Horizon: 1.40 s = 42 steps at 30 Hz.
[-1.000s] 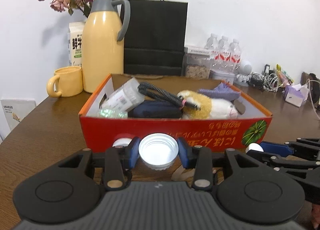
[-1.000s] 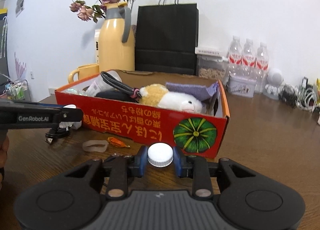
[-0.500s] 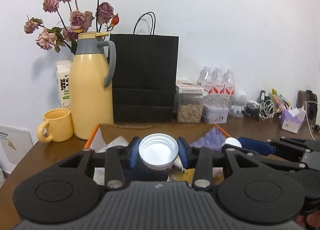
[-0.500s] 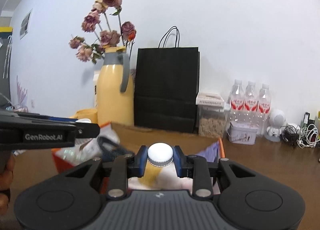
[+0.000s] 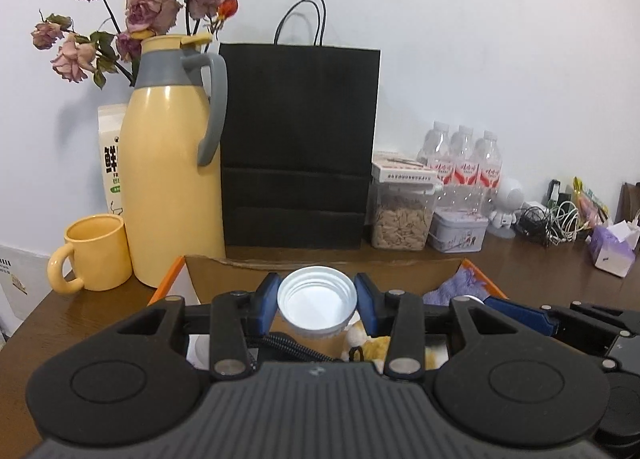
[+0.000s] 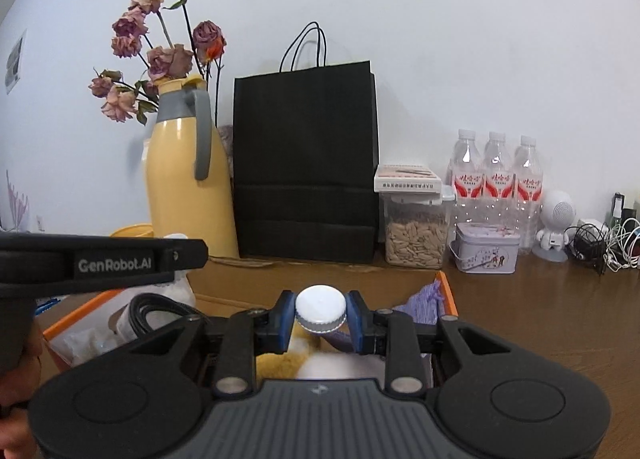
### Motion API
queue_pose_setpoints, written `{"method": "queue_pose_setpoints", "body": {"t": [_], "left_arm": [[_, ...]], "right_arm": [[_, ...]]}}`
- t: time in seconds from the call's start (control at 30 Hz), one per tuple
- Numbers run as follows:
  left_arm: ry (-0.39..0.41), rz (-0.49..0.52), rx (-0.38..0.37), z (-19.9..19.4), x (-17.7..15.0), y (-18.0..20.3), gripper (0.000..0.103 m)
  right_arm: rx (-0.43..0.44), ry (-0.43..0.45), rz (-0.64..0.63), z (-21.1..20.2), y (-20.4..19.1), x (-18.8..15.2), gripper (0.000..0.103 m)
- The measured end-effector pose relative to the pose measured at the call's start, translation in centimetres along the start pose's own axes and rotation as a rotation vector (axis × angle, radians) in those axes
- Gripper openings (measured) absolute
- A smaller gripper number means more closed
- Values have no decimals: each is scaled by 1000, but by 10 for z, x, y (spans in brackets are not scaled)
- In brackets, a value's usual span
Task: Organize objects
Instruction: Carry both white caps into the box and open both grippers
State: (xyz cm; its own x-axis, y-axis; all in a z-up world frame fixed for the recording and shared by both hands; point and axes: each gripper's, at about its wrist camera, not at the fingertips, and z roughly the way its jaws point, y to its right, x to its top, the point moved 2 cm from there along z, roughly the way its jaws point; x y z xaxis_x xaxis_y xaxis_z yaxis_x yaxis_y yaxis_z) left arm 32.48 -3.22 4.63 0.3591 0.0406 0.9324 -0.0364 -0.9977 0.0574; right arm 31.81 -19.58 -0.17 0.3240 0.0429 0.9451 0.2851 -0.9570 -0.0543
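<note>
Sitting below both grippers now is the big red box (image 6: 446, 291), with its orange rim and brown back wall in view; a second ago its red front side filled the pictures and both grippers were low by the table in front of it. So both hands have lifted and come over the box, and I think the caps are almost ready to be dropped in. Behind the box stand the black bag (image 5: 300, 147) and the yellow jug (image 5: 172, 167), with the yellow mug (image 5: 94, 253) beside the jug. Inside the box lie a soft toy (image 6: 280, 365), a purple cloth (image 6: 424, 305) and a black coiled cord (image 6: 156, 309). The left gripper (image 5: 317, 305) is clamped on the wide white cap (image 5: 317, 301), open side facing the camera. The right gripper (image 6: 320, 317) is clamped on the small white cap (image 6: 320, 309), top side up. Only the right view shows the left gripper from the side and the toy under the small cap. Only the left view shows the mug whole and the tissue pack (image 5: 612, 255) far right of the box.
</note>
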Motion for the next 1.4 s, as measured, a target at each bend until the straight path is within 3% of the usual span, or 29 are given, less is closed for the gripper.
{"method": "queue_pose_setpoints", "body": {"t": [0.1, 0.17, 0.23, 0.3, 0.33, 0.4, 0.47, 1.13, 1.4], "left_arm": [[-3, -1, -1, 1, -3, -1, 41], [-3, -1, 3, 0, -4, -2, 50], [12, -4, 19, -2, -6, -3, 80], [33, -1, 33, -4, -6, -3, 99], [46, 1, 41, -6, -6, -3, 103], [79, 1, 47, -9, -6, -3, 103], [83, 3, 50, -11, -5, -3, 103], [87, -23, 34, -19, -9, -9, 103], [105, -30, 16, -51, -12, -19, 103]], "right_arm": [[-1, -12, 1, 2, 0, -3, 27], [-1, -16, 5, 1, 2, -5, 27], [-1, -22, 6, -1, 3, -6, 30], [0, -23, 7, -3, 4, -6, 52], [-1, -21, 5, -5, 4, -6, 60], [-1, -11, -1, -8, 3, -6, 95], [-9, 1, -8, -10, 2, -7, 103], [-12, 15, -15, -19, -1, -5, 103], [1, 32, -46, -40, -6, -4, 103]]}}
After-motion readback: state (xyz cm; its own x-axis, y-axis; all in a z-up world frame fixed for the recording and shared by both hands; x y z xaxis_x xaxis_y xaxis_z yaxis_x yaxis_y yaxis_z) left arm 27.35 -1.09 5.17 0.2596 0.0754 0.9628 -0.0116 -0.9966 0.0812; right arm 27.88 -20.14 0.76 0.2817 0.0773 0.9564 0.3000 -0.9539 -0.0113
